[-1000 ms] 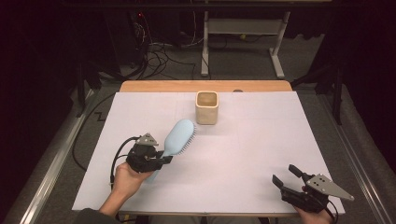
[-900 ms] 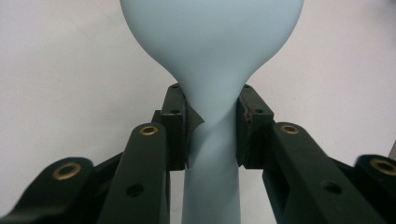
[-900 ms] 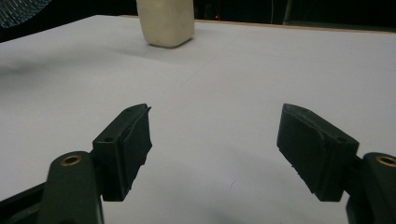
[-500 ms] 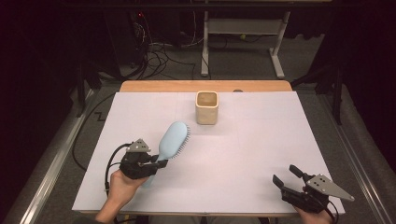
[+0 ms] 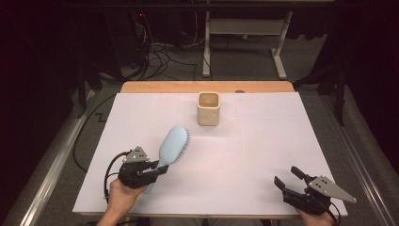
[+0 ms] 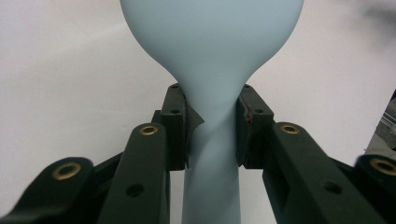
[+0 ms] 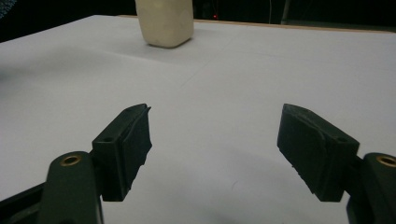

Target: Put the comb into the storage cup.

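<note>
Left gripper (image 5: 157, 170), near the front left corner of the white sheet-covered table (image 5: 263, 155): black jaws clamped on the neck of a pale blue plastic hairbrush with an oval head (image 5: 171, 146). In the left gripper view the pads (image 6: 180, 126) press the narrow neck from both sides, just below where the head widens; handle (image 6: 210, 186) runs down between the jaws toward the camera.

Hairbrush (image 6: 210, 46): from the high view, the head points up and away from the person, angled slightly right. Bristles (image 5: 186, 143) show along its right edge, so the brush lies tilted, smooth back up and to the left. Whether the head touches the sheet or hangs just above it is hard to say from this angle.

Right gripper (image 5: 289, 179), front right corner of the table, well apart from the brush. Jaws stand wide apart with nothing between them; the right gripper view has bare white sheet between the two black pads (image 7: 126, 144).

Cream square-sided cup (image 5: 208, 108) stands upright at centre rear of the sheet, mouth up, apart from both grippers. It appears at the top of the right gripper view (image 7: 164, 23).
</note>
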The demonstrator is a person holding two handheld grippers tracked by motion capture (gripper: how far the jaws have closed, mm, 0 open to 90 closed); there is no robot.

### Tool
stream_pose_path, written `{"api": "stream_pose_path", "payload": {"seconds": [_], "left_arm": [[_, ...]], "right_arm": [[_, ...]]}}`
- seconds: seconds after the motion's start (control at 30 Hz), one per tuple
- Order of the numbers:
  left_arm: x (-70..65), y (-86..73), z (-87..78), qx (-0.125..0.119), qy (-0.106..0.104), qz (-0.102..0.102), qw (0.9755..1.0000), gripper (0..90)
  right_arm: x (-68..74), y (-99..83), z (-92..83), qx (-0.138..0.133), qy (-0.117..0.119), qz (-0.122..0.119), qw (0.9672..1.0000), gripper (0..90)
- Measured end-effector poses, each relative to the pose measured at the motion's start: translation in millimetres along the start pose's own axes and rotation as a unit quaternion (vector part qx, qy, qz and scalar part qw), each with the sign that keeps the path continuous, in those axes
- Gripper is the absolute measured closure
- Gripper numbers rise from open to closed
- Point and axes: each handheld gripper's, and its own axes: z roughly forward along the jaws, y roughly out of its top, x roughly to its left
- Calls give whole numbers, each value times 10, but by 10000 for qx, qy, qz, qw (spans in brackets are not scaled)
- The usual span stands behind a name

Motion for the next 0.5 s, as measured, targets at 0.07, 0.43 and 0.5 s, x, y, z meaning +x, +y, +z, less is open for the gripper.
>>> {"api": "stream_pose_path", "payload": {"seconds": [0.07, 0.43, 0.5], "left_arm": [[-18, -5, -1, -11, 15, 45, 10000, 696], [-108, 7, 22, -86, -116, 176, 9997, 696], [-120, 13, 26, -89, -142, 177, 9997, 696]], "right_arm": [[21, 7, 11, 9, 46, -25, 10000, 255], [180, 90, 92, 10, 262, -95, 9996, 236], [213, 112, 109, -26, 295, -130, 9995, 236]]}}
